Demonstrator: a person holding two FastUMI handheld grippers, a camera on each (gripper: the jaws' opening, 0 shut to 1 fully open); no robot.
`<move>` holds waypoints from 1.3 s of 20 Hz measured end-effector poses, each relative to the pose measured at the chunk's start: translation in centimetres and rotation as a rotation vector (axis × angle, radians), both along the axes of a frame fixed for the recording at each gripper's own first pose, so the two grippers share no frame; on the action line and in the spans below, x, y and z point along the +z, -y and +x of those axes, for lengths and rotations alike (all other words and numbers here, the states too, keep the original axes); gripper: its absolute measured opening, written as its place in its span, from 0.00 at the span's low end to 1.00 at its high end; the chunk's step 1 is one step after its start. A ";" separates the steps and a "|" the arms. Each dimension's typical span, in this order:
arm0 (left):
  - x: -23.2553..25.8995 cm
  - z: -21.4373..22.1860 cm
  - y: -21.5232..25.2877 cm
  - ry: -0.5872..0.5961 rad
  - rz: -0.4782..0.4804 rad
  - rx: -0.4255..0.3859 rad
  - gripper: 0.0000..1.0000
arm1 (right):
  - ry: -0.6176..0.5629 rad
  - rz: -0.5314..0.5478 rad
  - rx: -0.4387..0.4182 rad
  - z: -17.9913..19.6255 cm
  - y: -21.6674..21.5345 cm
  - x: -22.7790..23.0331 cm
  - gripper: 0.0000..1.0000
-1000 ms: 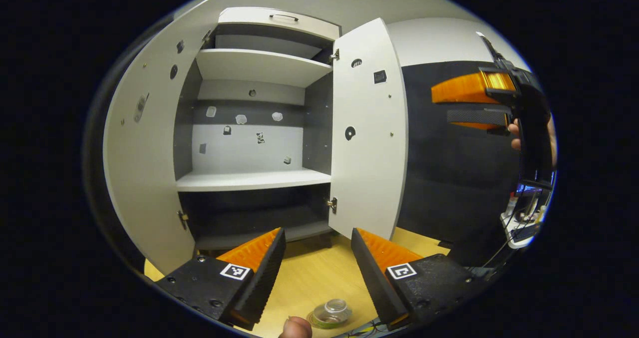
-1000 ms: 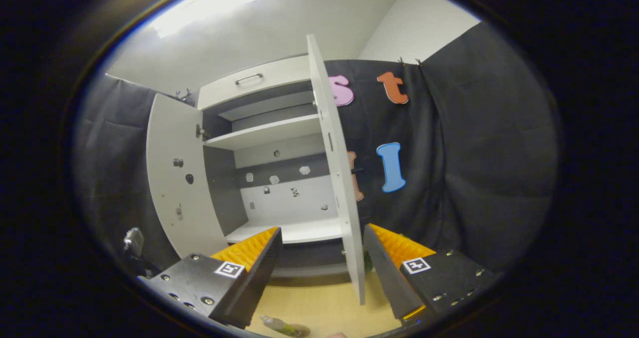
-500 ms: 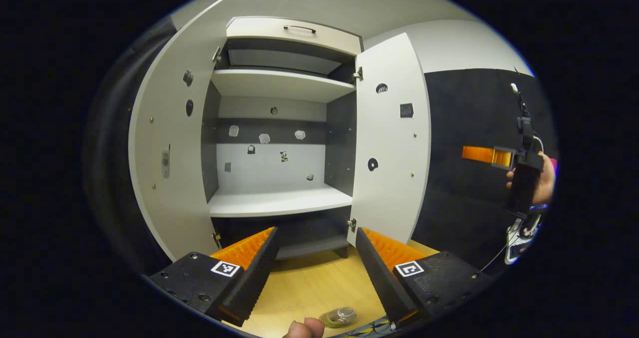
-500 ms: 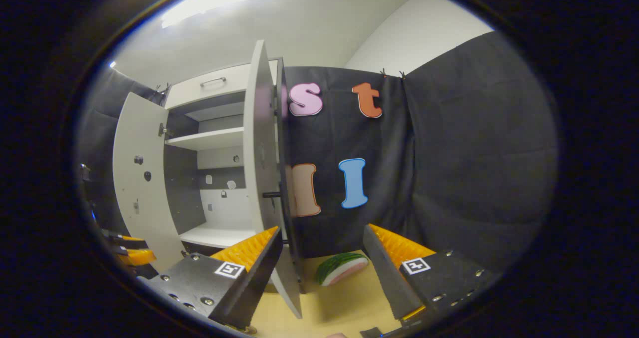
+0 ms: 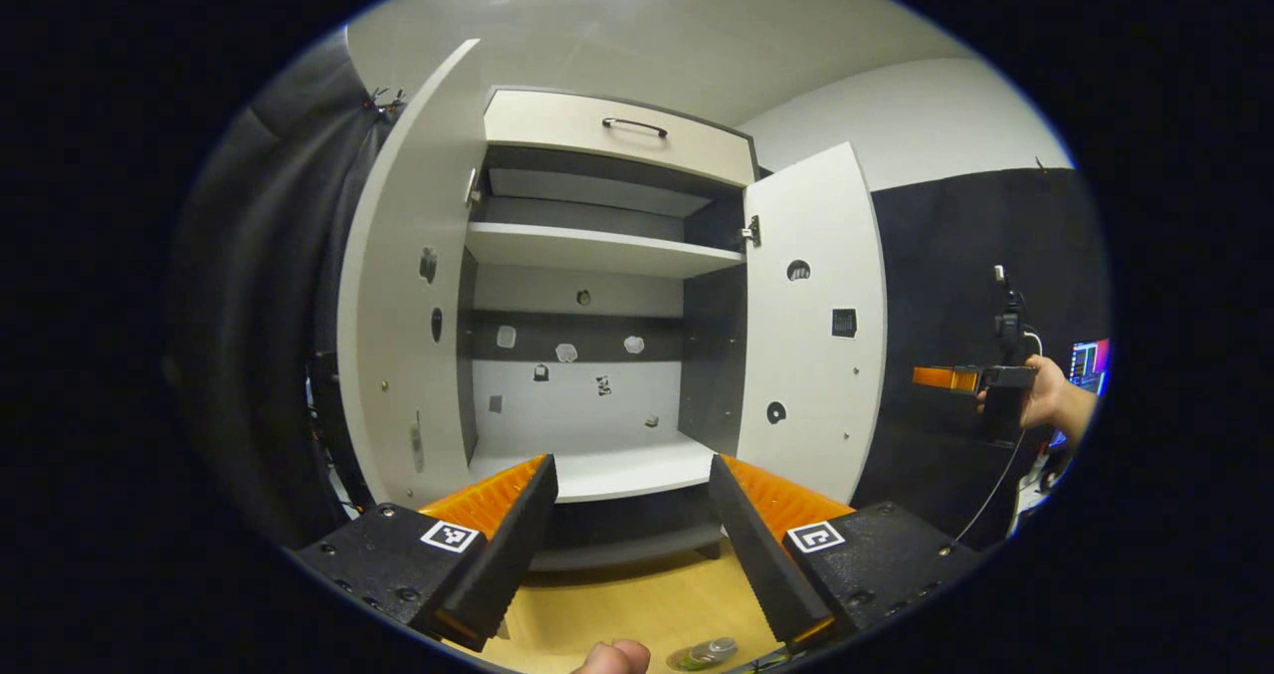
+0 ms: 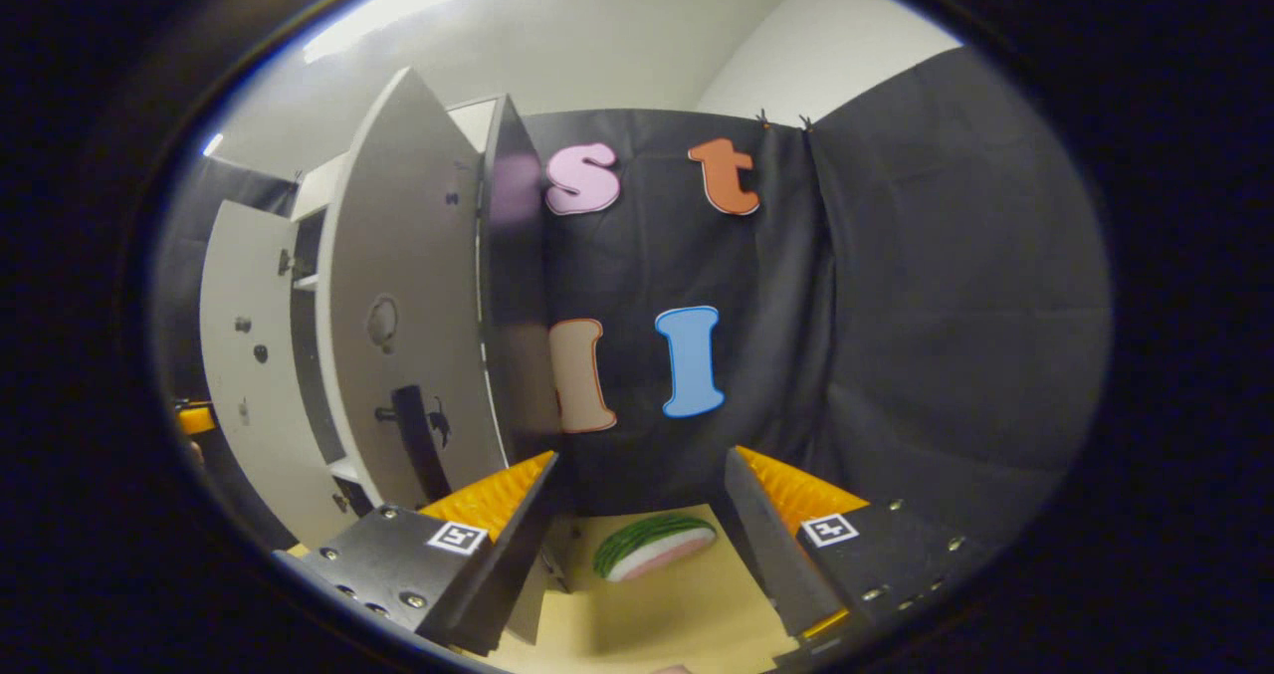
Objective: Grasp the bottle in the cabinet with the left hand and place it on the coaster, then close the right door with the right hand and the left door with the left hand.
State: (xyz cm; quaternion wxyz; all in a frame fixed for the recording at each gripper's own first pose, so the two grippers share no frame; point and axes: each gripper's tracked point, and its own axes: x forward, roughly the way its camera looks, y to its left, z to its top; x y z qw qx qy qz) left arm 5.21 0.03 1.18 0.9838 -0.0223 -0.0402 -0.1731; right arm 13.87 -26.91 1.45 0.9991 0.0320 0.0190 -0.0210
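From my left gripper view, my left gripper (image 5: 629, 525) hangs with jaws apart and empty before the cabinet (image 5: 597, 355), whose left door (image 5: 408, 316) and right door (image 5: 811, 326) both stand open. The bottle (image 5: 709, 652) sits at my near edge of the table, apparently on the coaster, so I judge step 1 done. My right gripper (image 6: 637, 535), also apart and empty, faces the right door's outer side; next it must push that panel shut.

Wooden table (image 5: 637, 609), cabinet (image 5: 597, 316), watermelon slice (image 6: 652, 547)
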 end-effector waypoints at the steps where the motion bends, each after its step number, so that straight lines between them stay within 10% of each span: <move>1: -0.2 0.0 -0.7 0.007 0.014 0.015 0.96 | -0.003 0.008 0.012 1.1 -0.2 0.5 0.99; 13: -1.1 -2.1 -5.9 -0.005 0.040 0.093 0.96 | -0.053 -0.041 0.257 10.1 -10.7 3.5 0.99; 26: -1.3 -4.0 -6.5 -0.026 0.027 0.101 0.96 | -0.008 -0.207 0.134 10.7 -12.1 3.7 0.92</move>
